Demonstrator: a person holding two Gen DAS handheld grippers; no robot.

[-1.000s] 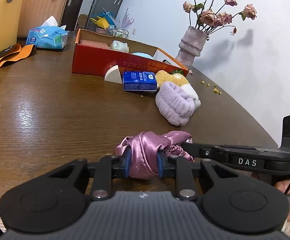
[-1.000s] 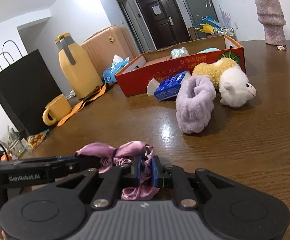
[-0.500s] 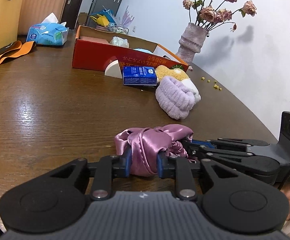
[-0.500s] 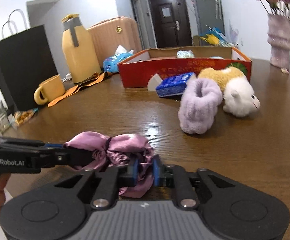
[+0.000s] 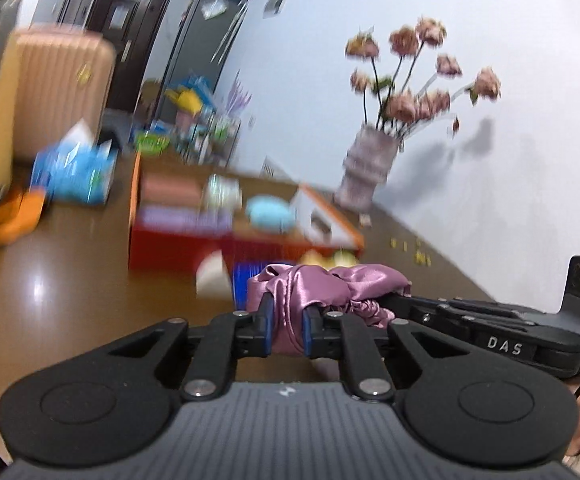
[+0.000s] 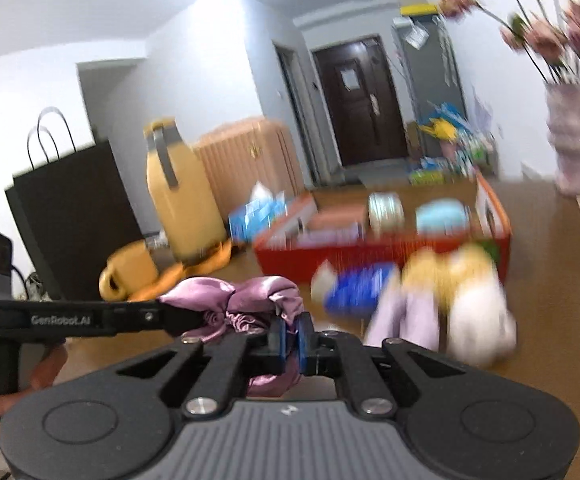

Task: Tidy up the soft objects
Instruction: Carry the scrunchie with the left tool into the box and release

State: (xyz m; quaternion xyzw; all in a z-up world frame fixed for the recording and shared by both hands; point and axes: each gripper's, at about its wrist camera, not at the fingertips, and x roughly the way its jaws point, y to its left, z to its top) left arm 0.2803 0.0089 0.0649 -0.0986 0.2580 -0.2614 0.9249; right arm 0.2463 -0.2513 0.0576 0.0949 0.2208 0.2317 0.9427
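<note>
Above the brown table [image 5: 70, 280], left gripper [image 5: 286, 326] and right gripper [image 6: 292, 338] both clamped on pink satin scrunchie [image 5: 322, 284]

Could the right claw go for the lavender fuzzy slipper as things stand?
Probably not: the right claw is shut on the pink satin scrunchie, shared with the left claw. The slipper lies unobstructed ahead.

grippers: 2 (left [image 5: 286, 330], right [image 6: 290, 338]) | scrunchie [image 5: 322, 286]: 1 | box [image 6: 382, 258]: 1 | plush [image 6: 466, 296]: 1 | vase [image 5: 366, 172]: 1 | jug [image 6: 182, 196]: 1 | mug [image 6: 130, 272]: 1 | suitcase [image 6: 250, 160]: 1 | bag [image 6: 74, 216]: 1 | tissue pack [image 5: 76, 172]: 1
</note>
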